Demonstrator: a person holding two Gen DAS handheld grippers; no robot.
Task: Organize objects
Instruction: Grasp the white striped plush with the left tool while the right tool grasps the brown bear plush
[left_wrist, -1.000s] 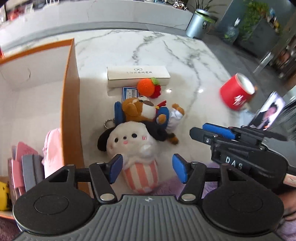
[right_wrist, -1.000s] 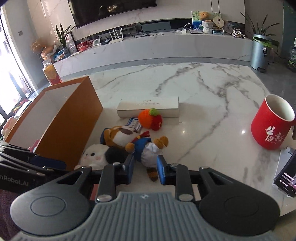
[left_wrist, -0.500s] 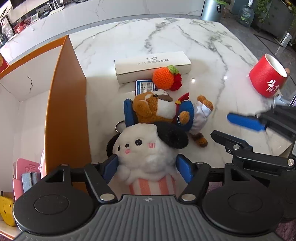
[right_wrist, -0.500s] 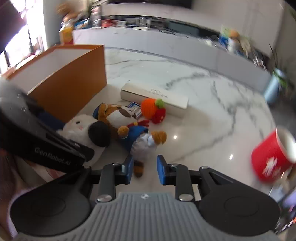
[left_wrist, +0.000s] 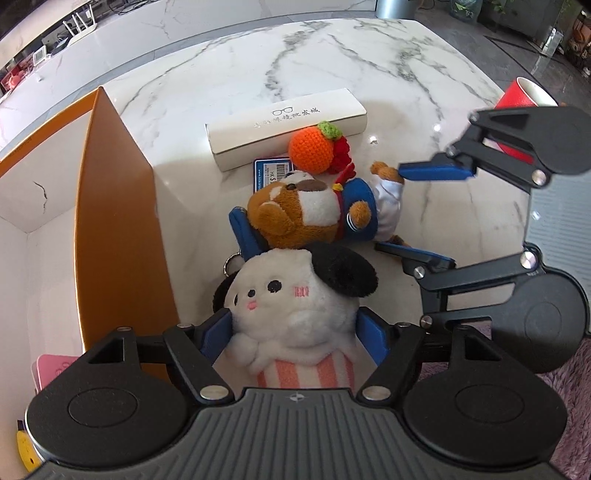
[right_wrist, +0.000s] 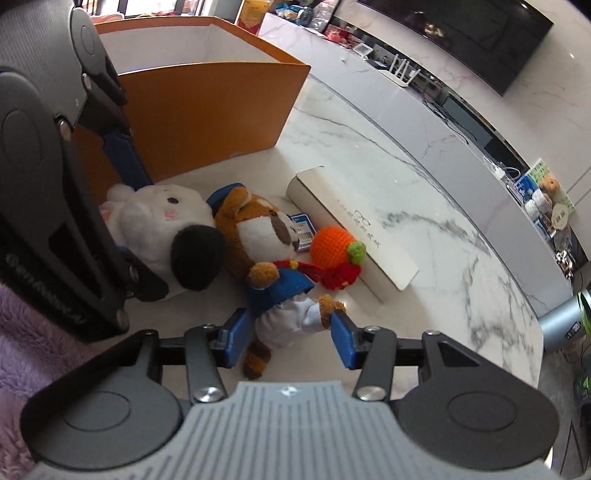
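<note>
White plush dog with black ears and pink-striped body (left_wrist: 295, 314) is seen lying on the white grey-veined marble tabletop (left_wrist: 332, 55), long axis running toward the left wrist camera, head pointed away from it, face up. It is flanked by the blue pads of the left gripper (left_wrist: 295, 332); the pads appear pressed against the fluffy sides, so the toy is taken as clamped.

Brown-and-white plush dog in a blue jacket and white trousers (right_wrist: 266, 251) is laid crosswise just behind the white toy, head touching its black ear, feet pointed toward the right gripper (right_wrist: 291, 332). The right gripper's jaws are spread wide on either side of the trousers and legs; one pad is near a foot, and firm contact is not evident.

Orange crocheted ball with green tuft and red knit trim (left_wrist: 314, 147) is noted against a long white cardboard box (left_wrist: 288, 125) printed with a spectacles outline and Chinese characters. A blue-bordered price tag (left_wrist: 271, 171), reading "HK $", is partly covered by the brown toy.

Tall orange-walled, white-lined carton (left_wrist: 118, 221) stands just beside the white toy. A red mug (left_wrist: 524, 96) is seen at the far edge. "GenRobot" lettering is partly legible on the left gripper body in the right wrist view.
</note>
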